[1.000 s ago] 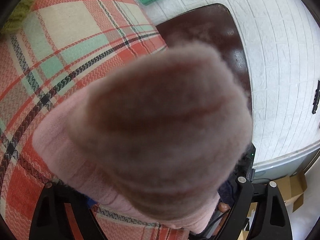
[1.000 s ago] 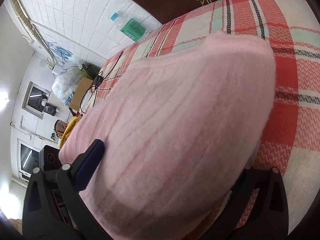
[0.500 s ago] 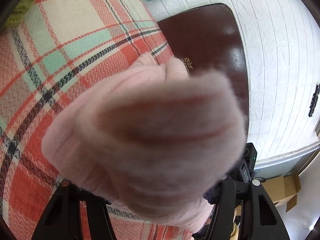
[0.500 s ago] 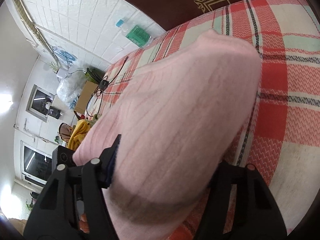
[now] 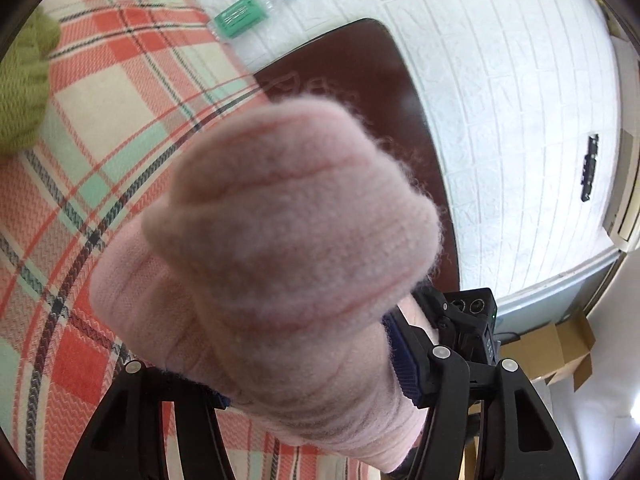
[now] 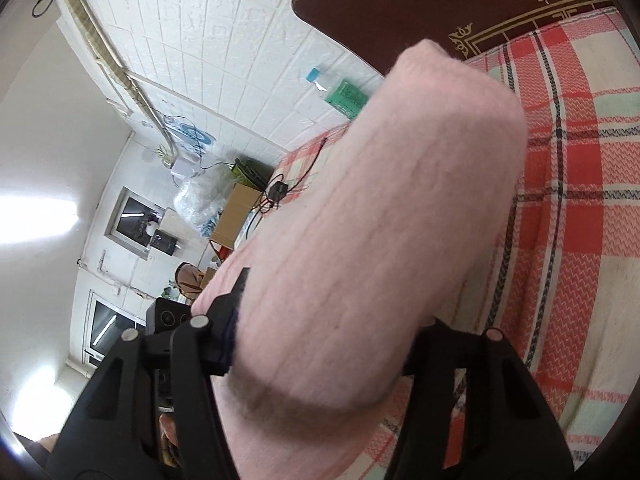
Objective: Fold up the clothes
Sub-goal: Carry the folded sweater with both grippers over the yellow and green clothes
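Both grippers have closed on the folded pink sweater (image 5: 296, 248): left gripper (image 5: 316, 364), right gripper (image 6: 320, 344) still tightening. The bundle has risen off the plaid bed (image 5: 120, 92), ready for moving.

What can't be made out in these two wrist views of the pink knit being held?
- Pink knit: garment type and fold state unknown; it fills the left wrist view, blurred by closeness.
- Left gripper fingers: tips buried in knit.
- Right gripper: contact on its far side hidden behind the knit in the right wrist view.
- Green knit: cut off by the frame edge.
- Bottle label: too small to read.
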`<action>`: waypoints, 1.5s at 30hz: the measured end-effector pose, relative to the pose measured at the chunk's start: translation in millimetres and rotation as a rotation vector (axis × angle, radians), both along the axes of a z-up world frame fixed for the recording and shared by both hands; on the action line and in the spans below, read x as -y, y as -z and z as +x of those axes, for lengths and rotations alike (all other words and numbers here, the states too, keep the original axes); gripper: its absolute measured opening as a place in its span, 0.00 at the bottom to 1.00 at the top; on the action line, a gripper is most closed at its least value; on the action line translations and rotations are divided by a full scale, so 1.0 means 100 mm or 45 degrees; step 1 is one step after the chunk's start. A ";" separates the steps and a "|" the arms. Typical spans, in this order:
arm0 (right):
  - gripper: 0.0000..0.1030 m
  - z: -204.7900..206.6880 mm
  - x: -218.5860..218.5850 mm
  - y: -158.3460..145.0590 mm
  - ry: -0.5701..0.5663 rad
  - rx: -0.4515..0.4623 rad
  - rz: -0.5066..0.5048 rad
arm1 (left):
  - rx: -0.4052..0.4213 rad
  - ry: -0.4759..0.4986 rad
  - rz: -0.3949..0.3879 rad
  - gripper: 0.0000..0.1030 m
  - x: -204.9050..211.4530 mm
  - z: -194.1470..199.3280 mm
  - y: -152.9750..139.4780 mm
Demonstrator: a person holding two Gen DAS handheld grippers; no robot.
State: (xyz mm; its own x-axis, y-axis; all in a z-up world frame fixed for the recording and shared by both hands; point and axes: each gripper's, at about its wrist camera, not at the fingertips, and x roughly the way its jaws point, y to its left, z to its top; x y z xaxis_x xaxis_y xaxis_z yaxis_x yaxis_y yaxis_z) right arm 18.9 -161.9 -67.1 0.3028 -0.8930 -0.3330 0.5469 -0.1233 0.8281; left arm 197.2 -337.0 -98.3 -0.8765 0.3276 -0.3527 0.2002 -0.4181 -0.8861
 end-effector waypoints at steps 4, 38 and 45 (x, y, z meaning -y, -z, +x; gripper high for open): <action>0.57 0.12 -0.07 -0.19 -0.004 -0.014 -0.070 | -0.043 0.019 -0.045 0.60 -0.01 0.06 -0.19; 0.57 1.00 0.30 -0.81 -0.194 -0.049 -0.319 | -0.182 -0.101 -0.297 0.60 0.35 0.98 -0.74; 0.57 1.13 0.50 -0.81 -0.233 -0.037 -0.323 | -0.181 -0.149 -0.303 0.60 0.48 1.19 -0.78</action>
